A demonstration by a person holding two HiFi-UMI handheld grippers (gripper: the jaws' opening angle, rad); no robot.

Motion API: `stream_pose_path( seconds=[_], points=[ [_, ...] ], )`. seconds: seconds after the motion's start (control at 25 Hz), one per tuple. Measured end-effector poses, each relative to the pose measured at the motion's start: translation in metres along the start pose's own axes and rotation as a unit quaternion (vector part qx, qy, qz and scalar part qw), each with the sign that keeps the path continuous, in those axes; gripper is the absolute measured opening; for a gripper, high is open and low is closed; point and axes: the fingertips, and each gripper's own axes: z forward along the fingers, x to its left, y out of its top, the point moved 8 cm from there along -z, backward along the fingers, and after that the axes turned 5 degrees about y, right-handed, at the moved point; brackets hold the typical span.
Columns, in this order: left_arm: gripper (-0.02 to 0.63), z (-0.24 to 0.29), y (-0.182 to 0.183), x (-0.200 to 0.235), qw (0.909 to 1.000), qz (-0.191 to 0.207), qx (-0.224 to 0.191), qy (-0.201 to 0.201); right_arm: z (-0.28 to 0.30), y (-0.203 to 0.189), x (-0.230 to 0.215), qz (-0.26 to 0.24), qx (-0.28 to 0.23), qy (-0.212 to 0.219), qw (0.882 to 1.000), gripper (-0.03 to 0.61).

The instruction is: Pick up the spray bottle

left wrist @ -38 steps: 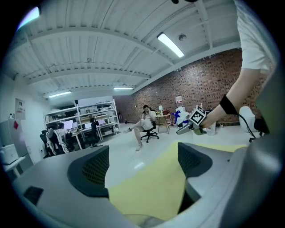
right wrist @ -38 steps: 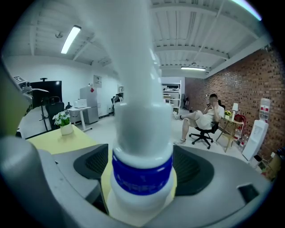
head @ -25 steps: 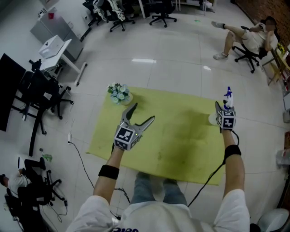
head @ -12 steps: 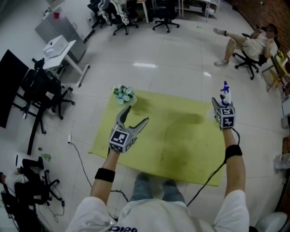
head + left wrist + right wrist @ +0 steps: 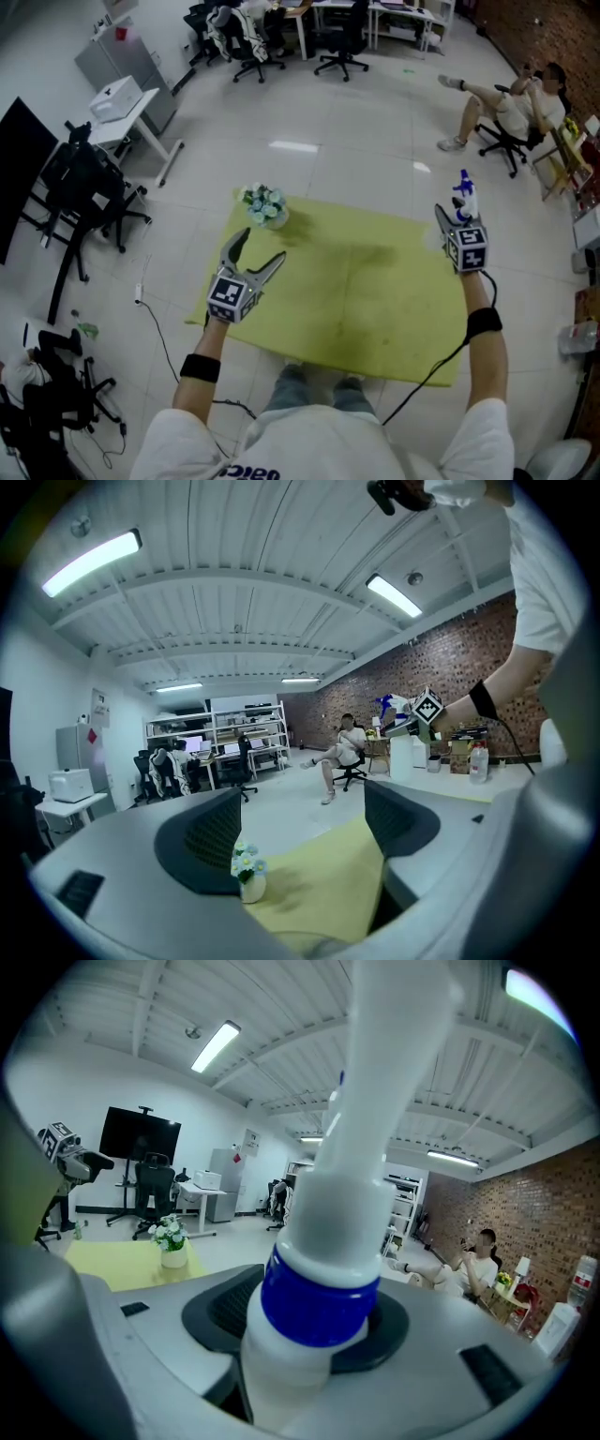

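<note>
The left gripper (image 5: 260, 246), nearest the person at about 8 o'clock on the yellow-green cloth covering the table (image 5: 356, 300), has its jaws spread wide with nothing between them; its own view shows only cloth and open room in the gap; it plays no part in the grasp.

Further out, at about 2 o'clock on the cloth, the right gripper (image 5: 449, 218) is clamped tight on the white plastic spray bottle with the blue collar and blue trigger head (image 5: 463, 194); in the right gripper view the dark ribbed pads (image 5: 220, 1309) press on the bottle's body just under the blue collar (image 5: 317, 1299), with the neck rising upright between the jaws.

As I judge it, the pick-up is essentially done; the bottle sits in the grip over the cloth's right edge, and the left gripper view shows it held in the air above the table surface; its base is hidden, so full clearance cannot be confirmed; what is left is only to keep it steady.

Beyond, at 11 o'clock, the small white pot of pale flowers (image 5: 263, 202) stands untouched, well apart from the bottle; far off at 1 o'clock a seated person (image 5: 514, 101) reclines in an office chair.
</note>
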Motion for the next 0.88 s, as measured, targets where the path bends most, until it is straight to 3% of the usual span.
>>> stream_pose_path(
  seconds=[0.56,0.88],
  points=[
    [0.426,-0.044,-0.009,0.051,0.9999,0.001,-0.015,0.003,-0.079,0.027,0.033,-0.001,-0.023,-0.044,0.999,0.216],
    [0.426,-0.057,-0.014,0.047,0.9995,-0.005,-0.029,-0.009,-0.120,0.005,0.070,0.040,-0.028,-0.071,0.996,0.216]
  ],
)
